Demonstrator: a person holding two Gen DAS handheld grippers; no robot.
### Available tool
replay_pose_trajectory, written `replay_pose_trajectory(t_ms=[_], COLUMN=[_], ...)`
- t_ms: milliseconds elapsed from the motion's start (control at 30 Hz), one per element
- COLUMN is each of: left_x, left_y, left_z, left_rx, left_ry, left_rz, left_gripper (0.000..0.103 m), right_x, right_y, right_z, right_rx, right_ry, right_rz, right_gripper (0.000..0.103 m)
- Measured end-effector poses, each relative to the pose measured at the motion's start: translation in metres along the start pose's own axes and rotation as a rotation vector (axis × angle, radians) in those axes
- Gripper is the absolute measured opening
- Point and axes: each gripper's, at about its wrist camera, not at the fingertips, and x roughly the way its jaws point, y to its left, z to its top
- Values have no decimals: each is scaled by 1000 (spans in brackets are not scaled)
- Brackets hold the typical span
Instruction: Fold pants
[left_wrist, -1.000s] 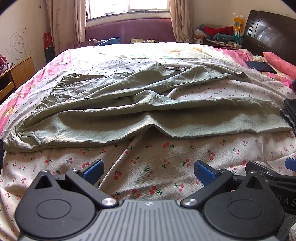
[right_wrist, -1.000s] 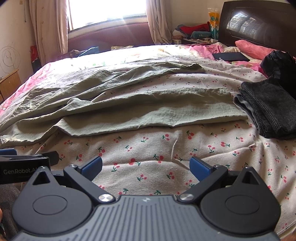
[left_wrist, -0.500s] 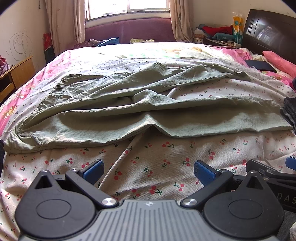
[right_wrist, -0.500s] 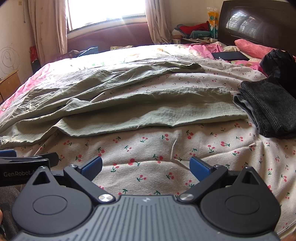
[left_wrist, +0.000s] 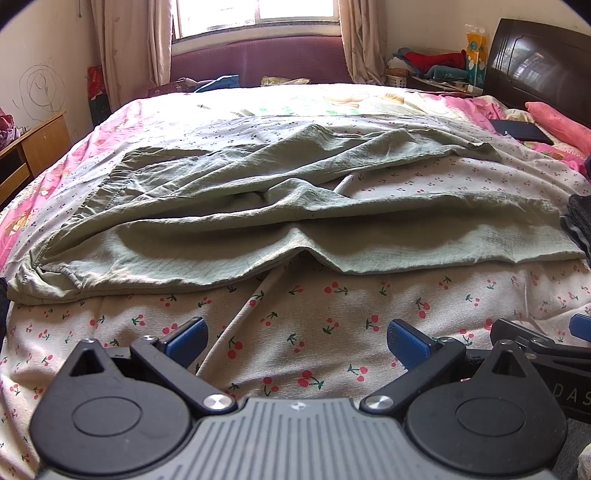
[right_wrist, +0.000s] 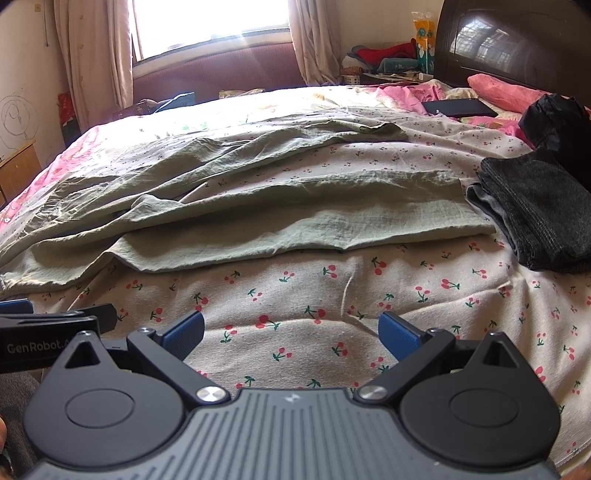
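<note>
Left wrist view: the left hand-held gripper (left_wrist: 295, 341) hangs open at the bed's (left_wrist: 332, 362) near edge; the pants (left_wrist: 258, 221) lie spread, unfolded. The right hand-held gripper (right_wrist: 291, 330) gapes empty. Next likely: grip the near leg's edge.

Sage-green pants (left_wrist: 229, 236) on a cream sheet (left_wrist: 332, 332) dotted with red cherries; charcoal folded cloth (right_wrist: 535, 218); blue pads (right_wrist: 184, 332) on black grippers.

Sunlit window (left_wrist: 255, 14), beige curtains (left_wrist: 129, 48), dark headboard (right_wrist: 517, 48), wooden cabinet (left_wrist: 33, 147)
</note>
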Motion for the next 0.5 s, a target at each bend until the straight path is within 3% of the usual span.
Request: replay_pose_trajectory(t_ms=[300, 500], left_x=[2, 4], left_y=[-1, -4], left_z=[1, 2], left_rx=[-4, 3], left_ry=[1, 5], left_rz=[3, -10], left_gripper=[103, 103], right_x=[2, 2], right_y=[-3, -5], right_z=[1, 2], right_rx=[60, 57], right_ry=[-11, -27], right_rz=[49, 37], right_gripper=[100, 100])
